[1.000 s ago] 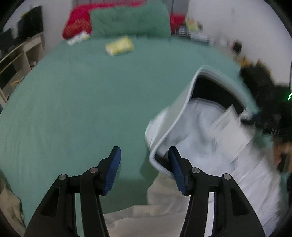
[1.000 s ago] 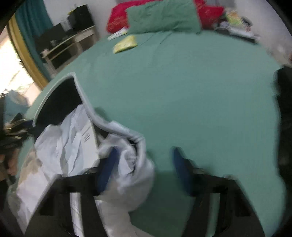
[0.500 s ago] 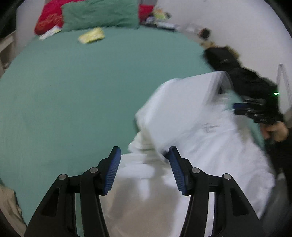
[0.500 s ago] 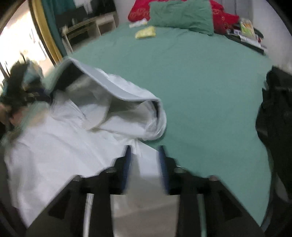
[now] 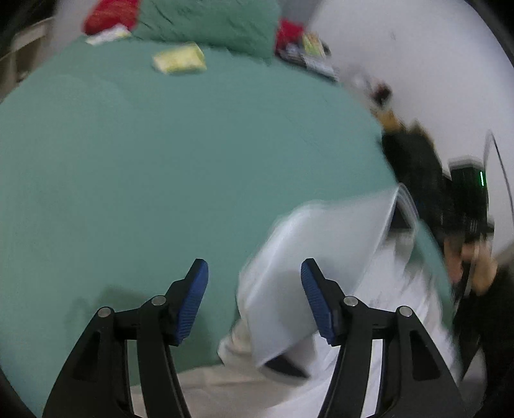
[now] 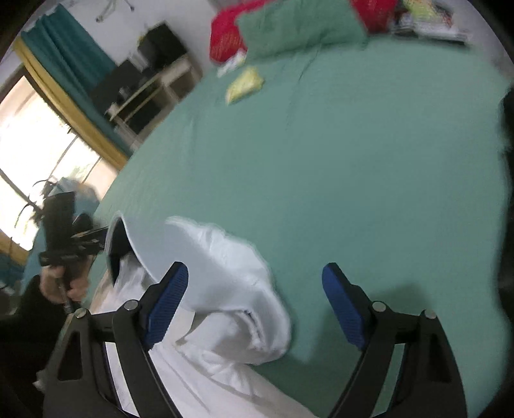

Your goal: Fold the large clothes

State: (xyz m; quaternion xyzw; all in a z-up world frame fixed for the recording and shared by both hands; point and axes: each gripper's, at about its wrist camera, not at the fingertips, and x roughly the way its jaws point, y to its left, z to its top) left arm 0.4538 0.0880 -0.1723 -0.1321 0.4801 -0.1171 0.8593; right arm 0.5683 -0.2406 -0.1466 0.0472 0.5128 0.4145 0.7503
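Your left claw (image 5: pixel 253 304) and right claw (image 6: pixel 253 305) gape, gripping nothing. The white garment (image 6: pixel 225 267) lies bunched at the bed (image 6: pixel 353 167) near edge; blur hides its long axis.

**Item count, bed scene**

White garment (image 6: pixel 225 276): 1, hooded, on the bed (image 6: pixel 353 167).
Grippers: 2, the left gripper (image 5: pixel 254 302) and the right gripper (image 6: pixel 253 308); each has 2 blue-padded fingers.
Green pillow (image 6: pixel 298 25): 1.
Red cushions (image 6: pixel 225 38): at least 2.
Yellow packet (image 6: pixel 244 85): 1.
Dark clothing heap (image 5: pixel 414 160): 1, blurred.
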